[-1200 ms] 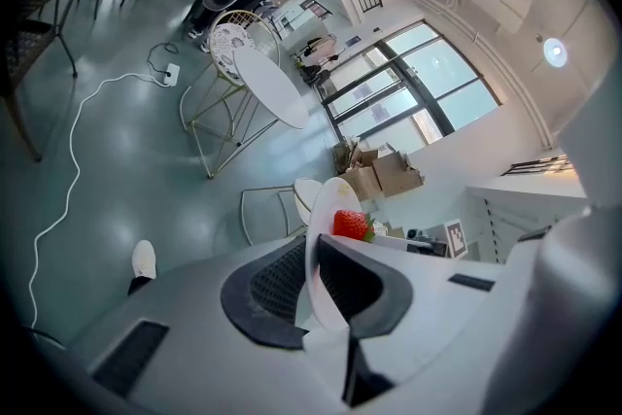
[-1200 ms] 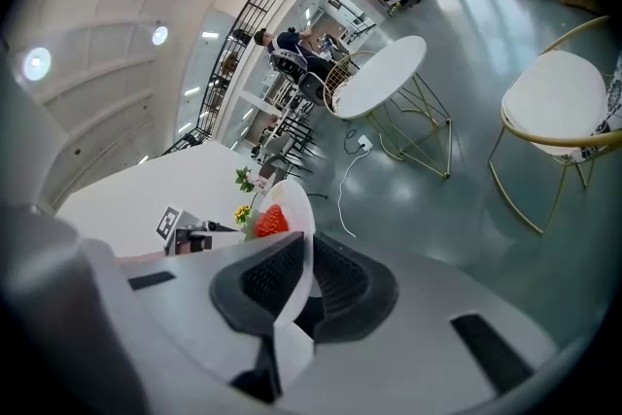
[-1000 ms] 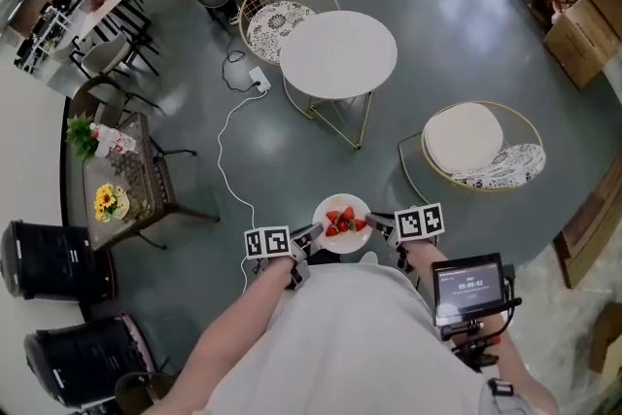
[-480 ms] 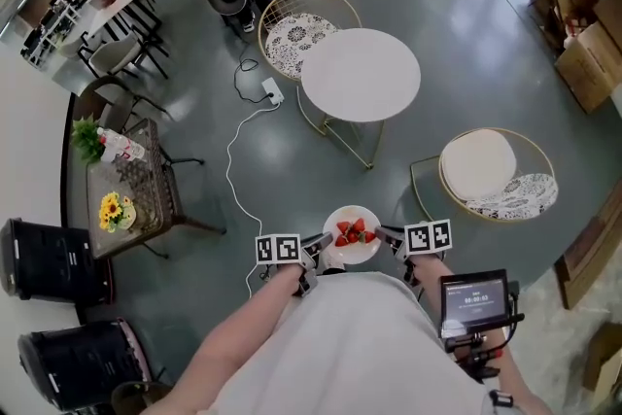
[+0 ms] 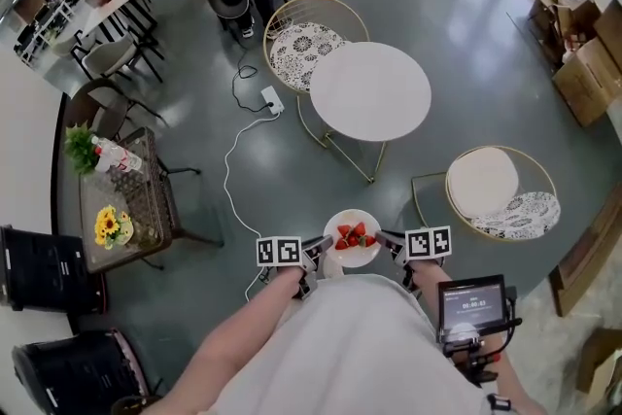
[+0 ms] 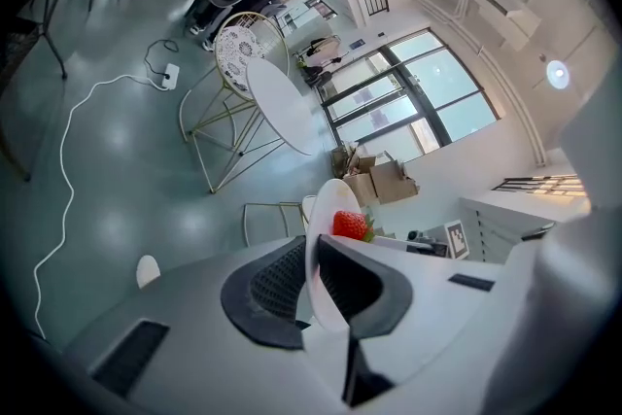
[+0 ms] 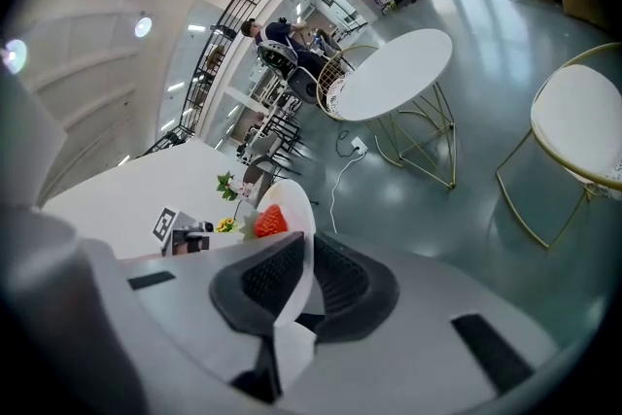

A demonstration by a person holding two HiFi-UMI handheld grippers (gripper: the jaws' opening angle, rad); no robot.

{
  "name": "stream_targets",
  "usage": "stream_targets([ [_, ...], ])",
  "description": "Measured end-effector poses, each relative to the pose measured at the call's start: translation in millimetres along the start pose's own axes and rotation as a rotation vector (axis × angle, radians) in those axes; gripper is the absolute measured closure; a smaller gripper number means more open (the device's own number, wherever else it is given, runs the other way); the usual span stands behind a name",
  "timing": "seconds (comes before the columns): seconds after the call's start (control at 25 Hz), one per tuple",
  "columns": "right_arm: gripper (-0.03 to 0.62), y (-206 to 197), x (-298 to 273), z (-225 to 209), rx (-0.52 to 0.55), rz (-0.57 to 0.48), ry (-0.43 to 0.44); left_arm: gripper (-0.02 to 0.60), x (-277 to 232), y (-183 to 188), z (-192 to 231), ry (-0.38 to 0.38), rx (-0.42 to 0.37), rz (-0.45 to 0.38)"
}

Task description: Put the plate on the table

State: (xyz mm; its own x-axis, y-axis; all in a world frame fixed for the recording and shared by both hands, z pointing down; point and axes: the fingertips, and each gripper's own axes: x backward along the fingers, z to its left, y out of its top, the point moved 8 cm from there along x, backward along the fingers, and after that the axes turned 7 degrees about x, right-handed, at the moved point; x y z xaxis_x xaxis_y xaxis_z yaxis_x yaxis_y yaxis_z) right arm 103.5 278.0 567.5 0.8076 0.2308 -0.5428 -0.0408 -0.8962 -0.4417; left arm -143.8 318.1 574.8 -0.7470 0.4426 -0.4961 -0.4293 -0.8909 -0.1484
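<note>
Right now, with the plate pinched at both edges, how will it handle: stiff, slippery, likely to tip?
The plate looks rigid: its thin rim runs straight between the ribbed pads of the left gripper. Its glossy surface may slip, since the right gripper too bites only the edge. The loose strawberries would probably roll if it tilts.

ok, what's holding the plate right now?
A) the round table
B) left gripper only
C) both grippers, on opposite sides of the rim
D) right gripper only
C: the plate has its rim clamped between the jaws of the left gripper and of the right gripper, short of the round white table.
</note>
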Motion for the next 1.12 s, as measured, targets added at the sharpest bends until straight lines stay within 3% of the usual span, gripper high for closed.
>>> stream_targets([
  [0.4, 0.571, 27.1, -39.1, 14.7, -0.005, -0.007, -0.031, 0.56, 14.1, 47.8, 21.5, -0.027, -0.001, 0.029],
  [0.84, 0.571, 61.2, -67.8, 29.9, 0.041, -0.007, -0.041, 0.56, 29.2, 86.1, 29.8, -0.039, -0.015, -0.018],
  [1.12, 0.571, 77.7, -95.4, 33.7, 0.059, 0.027, -0.014, 0.558, 40.6, 102.8, 44.3, -0.005, 0.009, -0.051],
])
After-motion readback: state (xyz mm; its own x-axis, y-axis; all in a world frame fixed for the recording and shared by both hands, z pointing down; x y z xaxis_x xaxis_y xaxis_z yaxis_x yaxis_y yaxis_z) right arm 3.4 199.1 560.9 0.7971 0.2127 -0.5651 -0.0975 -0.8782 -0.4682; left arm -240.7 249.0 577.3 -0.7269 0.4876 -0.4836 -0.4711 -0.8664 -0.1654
